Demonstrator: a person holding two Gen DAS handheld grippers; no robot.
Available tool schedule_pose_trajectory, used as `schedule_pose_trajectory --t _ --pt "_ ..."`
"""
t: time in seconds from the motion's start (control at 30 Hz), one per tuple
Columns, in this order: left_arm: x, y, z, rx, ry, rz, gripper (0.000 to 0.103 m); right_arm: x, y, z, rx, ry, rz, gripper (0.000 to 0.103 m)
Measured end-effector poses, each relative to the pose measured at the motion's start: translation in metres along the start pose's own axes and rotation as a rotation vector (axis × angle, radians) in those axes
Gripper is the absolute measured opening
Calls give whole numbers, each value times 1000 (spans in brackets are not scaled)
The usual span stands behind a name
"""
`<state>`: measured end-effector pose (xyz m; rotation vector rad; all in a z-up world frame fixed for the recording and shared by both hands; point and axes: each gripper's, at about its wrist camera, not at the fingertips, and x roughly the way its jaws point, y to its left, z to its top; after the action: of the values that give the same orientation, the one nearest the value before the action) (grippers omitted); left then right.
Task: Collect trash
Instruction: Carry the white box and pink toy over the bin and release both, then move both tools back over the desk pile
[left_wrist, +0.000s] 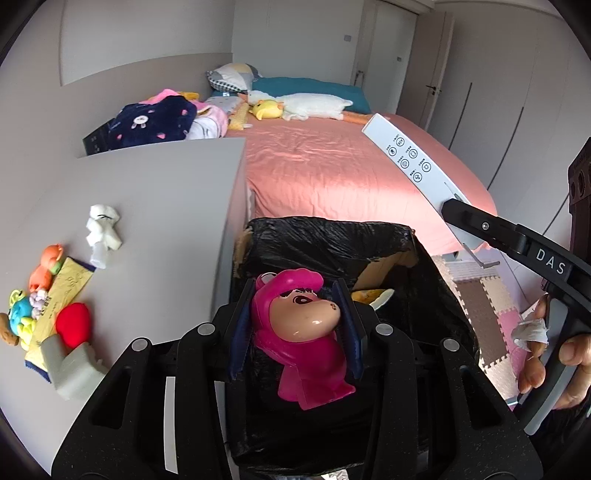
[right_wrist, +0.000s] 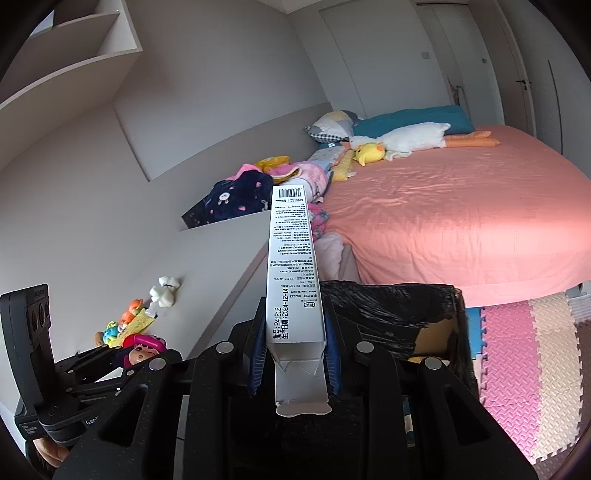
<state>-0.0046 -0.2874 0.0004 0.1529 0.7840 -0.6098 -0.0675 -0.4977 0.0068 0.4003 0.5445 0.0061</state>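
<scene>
on grey desk at left: crumpled tissue, small toys, red ball. over black-lined bin, l gripper clamped on pink figurine. further right, r gripper clamped on long white box w/ open flap, beside pink bed.

The bin mouth gapes open, black liner draped over its rim, yellow scraps low inside at the right. Left, the grey desk edge sits tight against it, bare at the middle, toys crowding the far-left. Beyond, the bed blocks the far side.
</scene>
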Motion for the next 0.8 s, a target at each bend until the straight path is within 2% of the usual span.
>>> schedule_pose_trajectory --t 0.27,0.3,0.33,0.37,0.4,0.5,0.8 --pt "17 -15 5 24 35 -61 41 1 -16 0 -7 6 -75 30" --pt "20 -15 5 30 48 -84 48 2 -15 -1 -20 9 -102 38" --pt "24 -17 4 39 69 -99 77 2 -16 -1 -21 0 -145 52" --pt "26 -20 3 46 74 -88 93 0 -17 -2 -13 -17 -175 83" --pt "24 -21 2 53 59 -75 97 -3 -19 -2 -8 -43 -201 91" --pt "24 -21 1 80 46 -20 97 -2 -22 0 -5 -58 -223 91" --pt "19 10 5 -32 38 8 97 10 -19 -5 -1 -30 -198 91"
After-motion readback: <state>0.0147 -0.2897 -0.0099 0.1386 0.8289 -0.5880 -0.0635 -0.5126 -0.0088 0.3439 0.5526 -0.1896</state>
